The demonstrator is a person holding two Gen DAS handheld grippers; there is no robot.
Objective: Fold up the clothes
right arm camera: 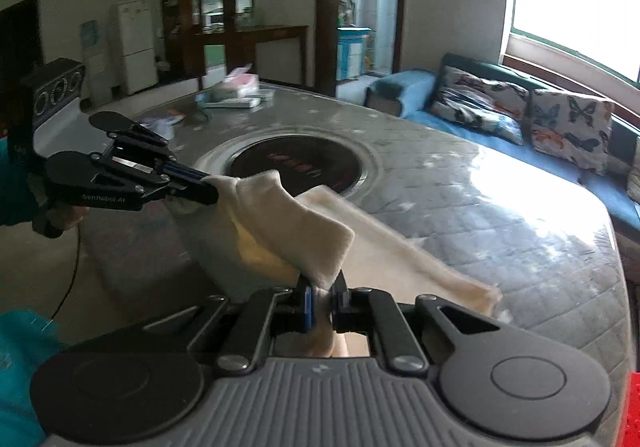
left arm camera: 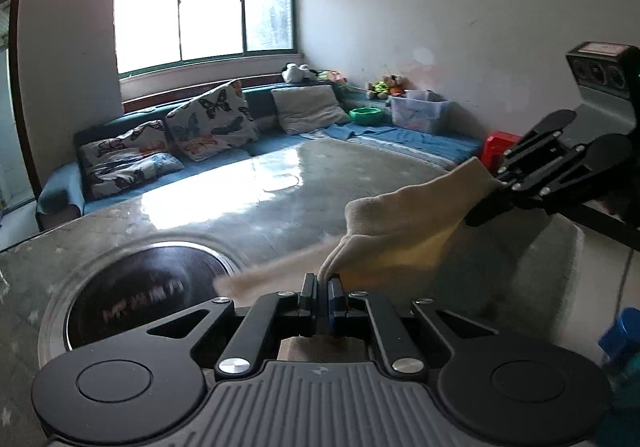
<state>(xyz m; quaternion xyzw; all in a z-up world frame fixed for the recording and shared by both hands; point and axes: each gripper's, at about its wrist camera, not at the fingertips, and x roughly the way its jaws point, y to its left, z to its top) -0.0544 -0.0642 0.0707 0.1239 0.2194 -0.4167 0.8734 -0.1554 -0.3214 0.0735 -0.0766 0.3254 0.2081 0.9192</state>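
- A blue sofa [left arm camera: 168,183] with butterfly-print cushions [left arm camera: 212,119] under the window [left arm camera: 204,7].
- A round inset burner [right arm camera: 296,163] in the grey table [right arm camera: 500,227].
- A white fridge [right arm camera: 136,45] by the far wall.

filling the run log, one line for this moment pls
step: lifting edge | left gripper: shut on cream garment | right gripper: shut on cream garment | rest trails on table

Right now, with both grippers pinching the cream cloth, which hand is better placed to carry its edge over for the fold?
Left, probably. The left gripper and right gripper both clamp the cream cloth, but the cloth trails onto the table from the right.
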